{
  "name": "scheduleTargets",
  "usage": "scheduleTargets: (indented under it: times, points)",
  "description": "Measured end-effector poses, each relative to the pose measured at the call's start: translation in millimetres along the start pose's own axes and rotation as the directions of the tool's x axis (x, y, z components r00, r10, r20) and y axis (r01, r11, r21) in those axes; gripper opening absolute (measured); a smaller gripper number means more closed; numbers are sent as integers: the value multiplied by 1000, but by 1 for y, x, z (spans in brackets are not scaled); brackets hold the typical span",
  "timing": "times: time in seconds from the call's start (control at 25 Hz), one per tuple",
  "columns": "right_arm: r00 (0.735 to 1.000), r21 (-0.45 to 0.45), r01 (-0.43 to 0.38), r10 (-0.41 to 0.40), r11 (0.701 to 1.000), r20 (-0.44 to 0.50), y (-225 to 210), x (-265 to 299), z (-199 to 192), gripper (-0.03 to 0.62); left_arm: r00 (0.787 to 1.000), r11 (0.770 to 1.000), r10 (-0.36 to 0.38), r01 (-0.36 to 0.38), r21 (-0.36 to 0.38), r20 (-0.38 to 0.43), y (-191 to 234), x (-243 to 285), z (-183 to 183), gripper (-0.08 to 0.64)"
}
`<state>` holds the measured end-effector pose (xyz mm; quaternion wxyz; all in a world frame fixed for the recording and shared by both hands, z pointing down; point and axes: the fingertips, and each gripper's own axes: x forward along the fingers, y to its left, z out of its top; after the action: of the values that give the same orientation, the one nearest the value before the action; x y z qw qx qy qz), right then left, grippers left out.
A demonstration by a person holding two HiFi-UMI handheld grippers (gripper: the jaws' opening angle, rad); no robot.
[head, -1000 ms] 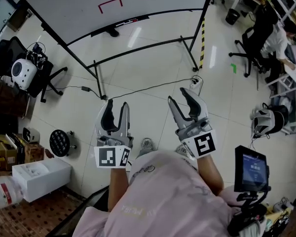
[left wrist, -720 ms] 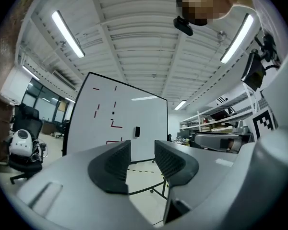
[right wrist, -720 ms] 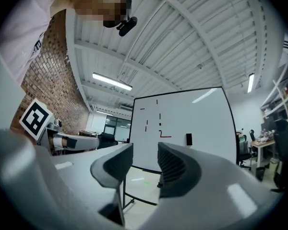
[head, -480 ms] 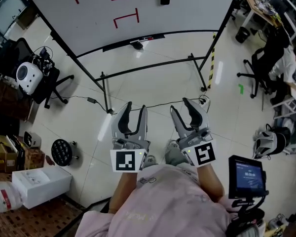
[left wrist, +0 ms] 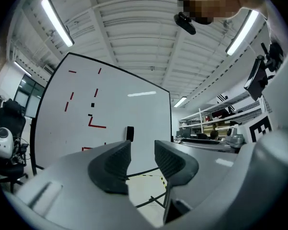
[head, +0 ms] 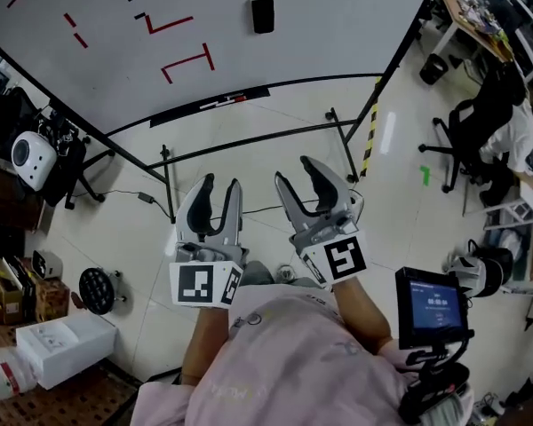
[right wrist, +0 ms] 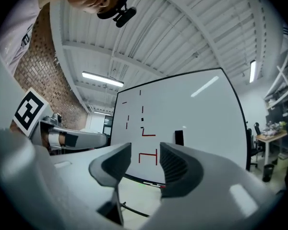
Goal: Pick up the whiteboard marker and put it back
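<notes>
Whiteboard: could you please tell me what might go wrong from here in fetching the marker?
1. A cable and the stand's foot bar cross the floor before the whiteboard; the person might trip.
2. The right tool has just been opening, empty, but its jaws stand only slightly apart; they might knock the marker off the tray.

Person wore pale pink short-sleeved shirt (head: pixel 293 362), faint lettering near collar; black camera (right wrist: pixel 119 12) strapped at head. Left gripper (head: pixel 218 186) and right gripper (head: pixel 299 174) were light grey, curved jaws lined with dark ribbed pads (left wrist: pixel 110 163), each bearing black-and-white marker cube (head: pixel 204 284). Right jaws had just been opening, nothing between.
</notes>
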<state>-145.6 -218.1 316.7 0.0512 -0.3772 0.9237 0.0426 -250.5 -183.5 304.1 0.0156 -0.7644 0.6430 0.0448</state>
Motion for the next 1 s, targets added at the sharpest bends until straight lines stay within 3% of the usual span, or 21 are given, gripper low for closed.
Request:
scheduleTargets:
  times: [0.12,0.32,0.68,1.0]
  points:
    - [1000,4,17,-17,1000,-2,-31,46,-12,206,1000,999,9,-9,32,4,17,45,-1,140]
    - [995,-66,86,-89,994,-42,-85,141,-35,216,1000,999,9,-9,40,-10,64,131,-24,140]
    - [963,-181,236,-255,955,-89,-180,316,-52,285,994,996,-85,84,-22,-75,134,264,-53,140]
    - [936,-216,274,-312,937,-163,-215,374,-85,287,979,988,-147,139,-64,-140,144,306,-80,140]
